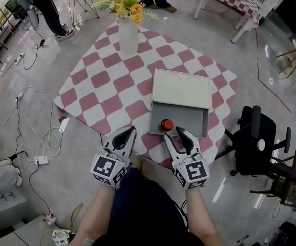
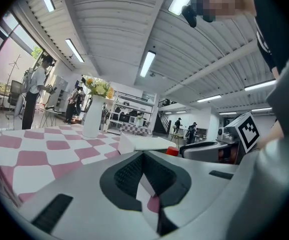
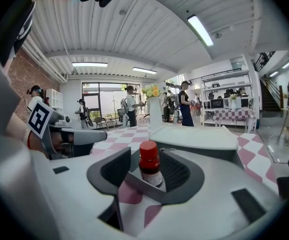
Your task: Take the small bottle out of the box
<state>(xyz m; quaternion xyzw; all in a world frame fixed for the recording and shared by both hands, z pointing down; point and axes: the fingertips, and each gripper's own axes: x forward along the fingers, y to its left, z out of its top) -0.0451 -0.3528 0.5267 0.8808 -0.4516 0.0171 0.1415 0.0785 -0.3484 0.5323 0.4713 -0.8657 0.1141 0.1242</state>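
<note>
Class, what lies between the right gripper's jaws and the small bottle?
In the right gripper view, only the box's low near wall crosses in front of the small bottle. The right gripper is open, with its jaws clear of the bottle.

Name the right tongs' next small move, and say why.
Probably ease the right tongs forward until the small bottle sits between their jaws: the jaws stand open, and the bottle stands upright in the box just ahead, ungripped.

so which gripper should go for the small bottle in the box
Right. The right gripper has its jaws open and lined up on the small bottle at the box's near edge; the left gripper is shut and off to the side.
</note>
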